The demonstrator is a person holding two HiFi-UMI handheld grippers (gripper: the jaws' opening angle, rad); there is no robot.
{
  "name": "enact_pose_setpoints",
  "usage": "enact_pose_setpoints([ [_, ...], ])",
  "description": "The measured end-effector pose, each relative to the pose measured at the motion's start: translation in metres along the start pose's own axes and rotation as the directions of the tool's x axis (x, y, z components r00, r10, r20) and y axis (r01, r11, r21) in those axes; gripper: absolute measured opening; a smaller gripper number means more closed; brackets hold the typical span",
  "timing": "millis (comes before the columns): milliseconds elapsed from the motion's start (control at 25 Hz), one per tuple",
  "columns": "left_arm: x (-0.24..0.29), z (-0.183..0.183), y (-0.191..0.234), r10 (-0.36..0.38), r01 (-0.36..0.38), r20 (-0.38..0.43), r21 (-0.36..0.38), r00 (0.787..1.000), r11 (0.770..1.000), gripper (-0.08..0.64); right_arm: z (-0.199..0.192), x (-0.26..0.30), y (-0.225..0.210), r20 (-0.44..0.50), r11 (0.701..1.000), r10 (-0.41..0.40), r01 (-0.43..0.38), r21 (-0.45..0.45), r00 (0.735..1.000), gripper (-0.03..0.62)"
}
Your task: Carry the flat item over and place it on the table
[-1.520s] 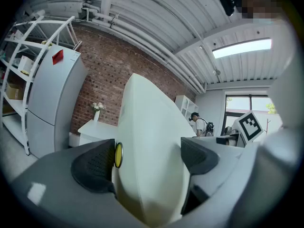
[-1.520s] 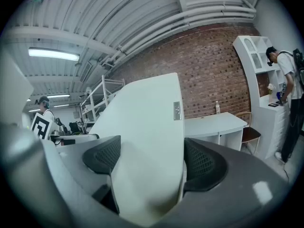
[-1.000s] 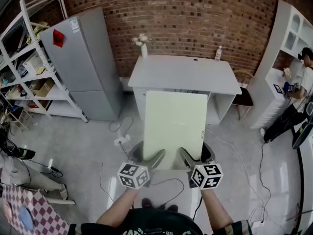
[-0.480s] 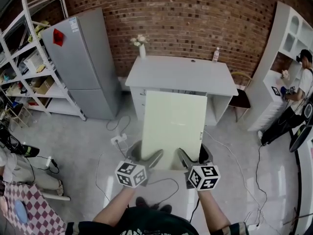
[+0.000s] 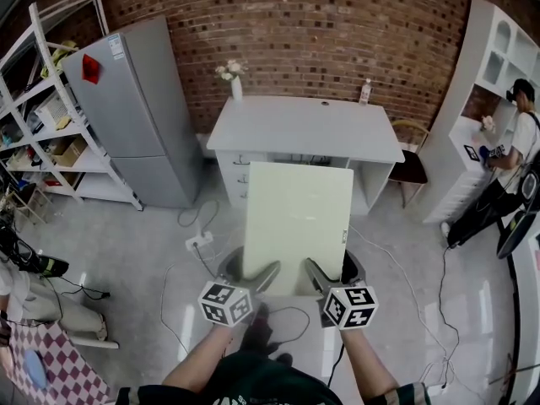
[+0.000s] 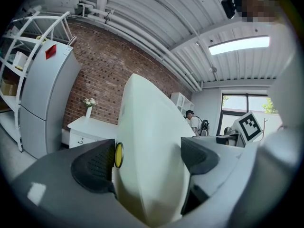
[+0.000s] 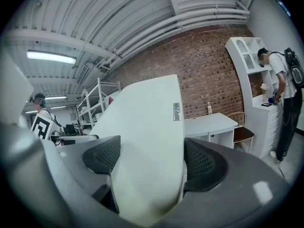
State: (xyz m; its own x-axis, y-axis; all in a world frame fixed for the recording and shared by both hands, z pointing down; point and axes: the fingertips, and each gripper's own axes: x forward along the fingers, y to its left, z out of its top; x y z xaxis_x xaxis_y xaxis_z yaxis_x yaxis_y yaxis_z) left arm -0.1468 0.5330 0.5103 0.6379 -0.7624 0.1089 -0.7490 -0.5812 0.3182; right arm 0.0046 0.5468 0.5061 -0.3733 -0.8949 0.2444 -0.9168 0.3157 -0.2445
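The white table (image 5: 304,129) is not yet reached, so the carry is judged under way; the pale flat item (image 5: 297,222) is held aloft before the table's front edge, long axis pointed at it. Its near edge is clamped by the left gripper (image 5: 253,266) and the right gripper (image 5: 333,264), and a forward carry and flat lowering are called for

The table (image 5: 304,133) top lies bare across its middle and front. A vase of flowers (image 5: 234,81) stands at its back left corner, a bottle (image 5: 365,91) at its back right edge. A refrigerator (image 5: 139,112) closes the table's left side, a chair (image 5: 413,165) its right. Before its front hangs the pale board (image 5: 297,222), clamped in the left tongs (image 5: 253,270) and right tongs (image 5: 335,268). A power strip (image 5: 199,242) lies on the floor (image 5: 126,251) off its left front corner.
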Motion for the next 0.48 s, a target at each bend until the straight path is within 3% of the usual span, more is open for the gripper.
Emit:
enact_pose_setpoints([
  [480, 0.095, 0.021, 0.058, -0.038, 0.038, -0.018, -0.018, 0.999, 0.999, 0.434, 0.030, 0.092, -0.046, -0.008, 0.999, -0.047, 0.047, 0.001, 0.999, 0.413],
])
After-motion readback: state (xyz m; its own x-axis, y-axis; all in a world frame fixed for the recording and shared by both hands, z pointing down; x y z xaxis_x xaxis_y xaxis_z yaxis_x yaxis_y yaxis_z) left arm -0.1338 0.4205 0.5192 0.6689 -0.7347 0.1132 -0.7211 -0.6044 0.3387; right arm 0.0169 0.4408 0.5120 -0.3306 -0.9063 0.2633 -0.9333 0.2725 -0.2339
